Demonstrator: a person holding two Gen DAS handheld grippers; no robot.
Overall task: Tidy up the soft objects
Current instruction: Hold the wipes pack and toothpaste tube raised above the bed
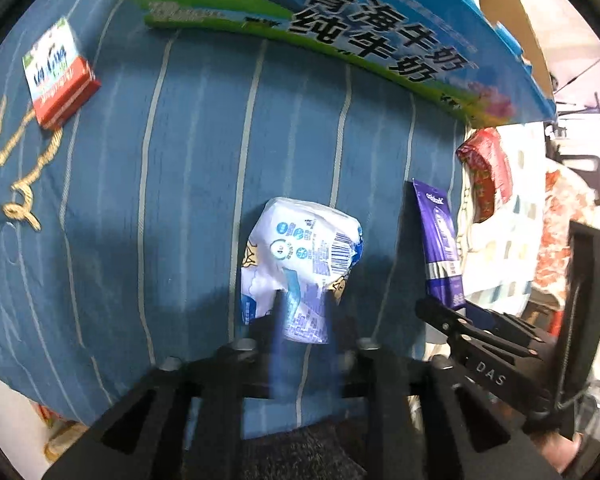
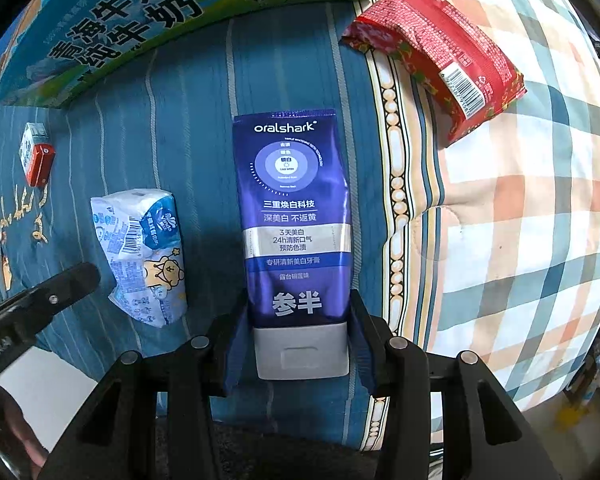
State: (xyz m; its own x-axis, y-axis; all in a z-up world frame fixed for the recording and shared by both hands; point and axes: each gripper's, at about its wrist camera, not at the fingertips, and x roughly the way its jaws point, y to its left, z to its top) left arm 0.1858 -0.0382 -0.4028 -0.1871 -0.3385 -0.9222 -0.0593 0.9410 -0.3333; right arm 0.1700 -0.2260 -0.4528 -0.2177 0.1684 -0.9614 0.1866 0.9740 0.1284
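Item: toothpaste tube [image 2: 296,216], on the blue striped bedding [image 2: 180,128] — right gripper [image 2: 300,344] clamped on its cap end. Left gripper [image 1: 302,312] pinched the tissue pack [image 1: 300,256]. Advice was: lift slowly — soft packs slip.

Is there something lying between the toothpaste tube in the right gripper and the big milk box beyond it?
Nothing visible. Only bare blue striped cloth separates the toothpaste tube from the milk box. The tissue pack lies off to the left, the red packet off to the right.
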